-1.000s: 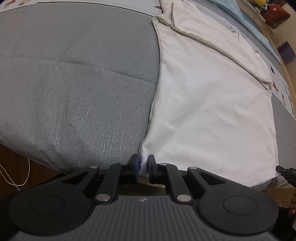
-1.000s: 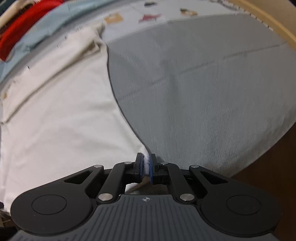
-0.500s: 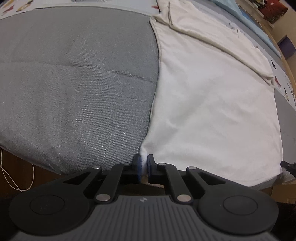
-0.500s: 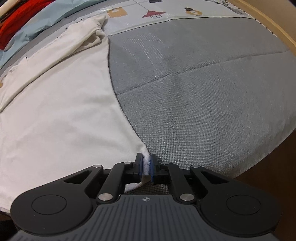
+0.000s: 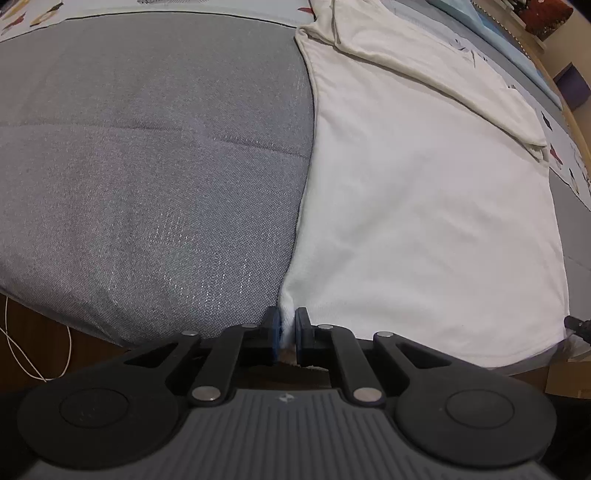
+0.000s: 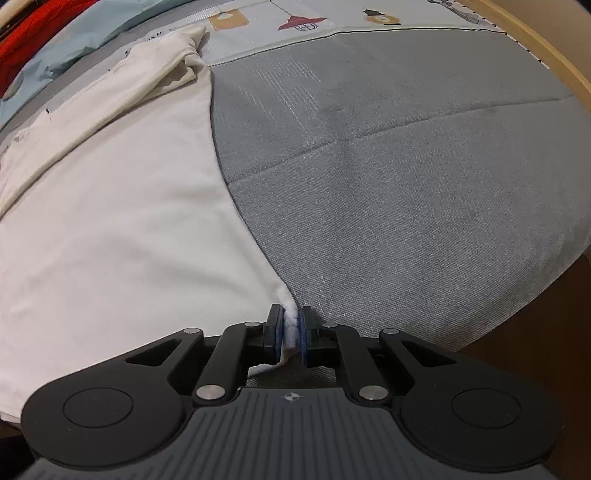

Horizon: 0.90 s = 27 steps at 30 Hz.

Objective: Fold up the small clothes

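grey bed cover (image 5: 147, 177) underneath, white shirt (image 5: 424, 221) spread flat on top; near corners pinched, one in left gripper (image 5: 287, 332), one in right gripper (image 6: 292, 330), likely for lifting the hem away into a fold

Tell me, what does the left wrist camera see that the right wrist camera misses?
Only the left view shows a thin white cord on the floor and the tip of the other tool at its right edge. Only the right view shows red fabric and lamp pictures on the sheet. Both show the white garment on the grey bed cover, with the left hand-held gripper and right hand-held gripper each shut on a near corner.
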Each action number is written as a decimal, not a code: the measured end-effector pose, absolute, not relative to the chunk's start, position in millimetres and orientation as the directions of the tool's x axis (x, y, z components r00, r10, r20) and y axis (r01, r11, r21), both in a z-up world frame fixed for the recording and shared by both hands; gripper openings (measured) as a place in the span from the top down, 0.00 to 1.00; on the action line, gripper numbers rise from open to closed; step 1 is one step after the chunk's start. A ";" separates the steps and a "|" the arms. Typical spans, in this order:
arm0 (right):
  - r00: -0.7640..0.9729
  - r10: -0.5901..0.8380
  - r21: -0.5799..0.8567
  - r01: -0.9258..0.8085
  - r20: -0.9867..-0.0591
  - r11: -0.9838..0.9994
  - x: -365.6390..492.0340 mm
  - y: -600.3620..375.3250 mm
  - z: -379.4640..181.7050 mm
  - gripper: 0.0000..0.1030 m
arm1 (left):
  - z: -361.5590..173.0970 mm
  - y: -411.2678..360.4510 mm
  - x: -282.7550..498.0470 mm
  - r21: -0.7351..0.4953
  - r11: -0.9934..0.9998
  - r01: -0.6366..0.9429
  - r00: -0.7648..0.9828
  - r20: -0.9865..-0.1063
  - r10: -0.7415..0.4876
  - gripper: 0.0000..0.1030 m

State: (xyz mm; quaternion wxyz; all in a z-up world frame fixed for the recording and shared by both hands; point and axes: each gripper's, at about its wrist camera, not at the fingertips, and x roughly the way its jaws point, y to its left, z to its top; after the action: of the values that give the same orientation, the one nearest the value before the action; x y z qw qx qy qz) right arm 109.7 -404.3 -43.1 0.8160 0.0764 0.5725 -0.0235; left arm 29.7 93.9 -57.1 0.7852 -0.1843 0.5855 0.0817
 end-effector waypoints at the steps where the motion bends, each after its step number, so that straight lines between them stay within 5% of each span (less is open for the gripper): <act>1: 0.357 0.053 0.106 0.130 -0.933 0.986 109.5 -405.1 -40.8 0.93 | -55.9 92.4 28.5 -0.193 0.920 -0.340 0.309 -0.947 -0.084 0.94; 16: 0.715 0.294 0.416 -0.005 -0.634 0.909 53.9 -434.0 121.3 0.95 | 92.7 96.8 -30.9 -0.328 0.938 -0.111 0.632 -0.751 -0.188 0.95; 27: 0.760 0.301 0.537 0.074 -0.576 0.840 -18.7 -481.9 158.0 0.95 | 144.6 124.0 -89.3 -0.461 0.885 -0.069 0.685 -0.667 -0.294 0.95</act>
State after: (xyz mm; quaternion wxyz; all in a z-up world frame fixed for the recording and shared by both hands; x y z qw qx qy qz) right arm -18.7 -481.9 158.0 0.8967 0.2755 0.3406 0.0631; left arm -89.3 124.0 144.6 0.8881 -0.2315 0.3919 -0.0636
